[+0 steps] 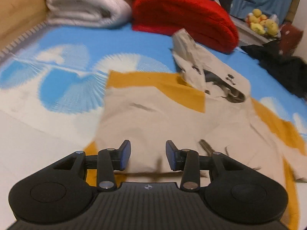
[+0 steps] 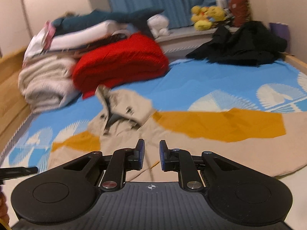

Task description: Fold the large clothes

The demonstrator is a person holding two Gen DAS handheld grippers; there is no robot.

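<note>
Now the beige coat [image 1: 153, 118] with mustard lining lies spread in the middle of the bed [image 1: 63, 80], collar toward the red blanket [image 1: 184, 13]. Left gripper [image 1: 148, 156] jaws are spread, empty; right gripper [image 2: 151, 154] jaws stand slightly apart, pinching nothing.

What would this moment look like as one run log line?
stage: coat fold in progress | beige coat: spread on bed | left gripper: jaws open, empty | right gripper: jaws apart, empty

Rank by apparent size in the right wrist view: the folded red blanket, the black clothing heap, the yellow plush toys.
1. Folded red blanket.
2. Black clothing heap, farther back, so true size is unsure.
3. Yellow plush toys, clearly smallest.
</note>
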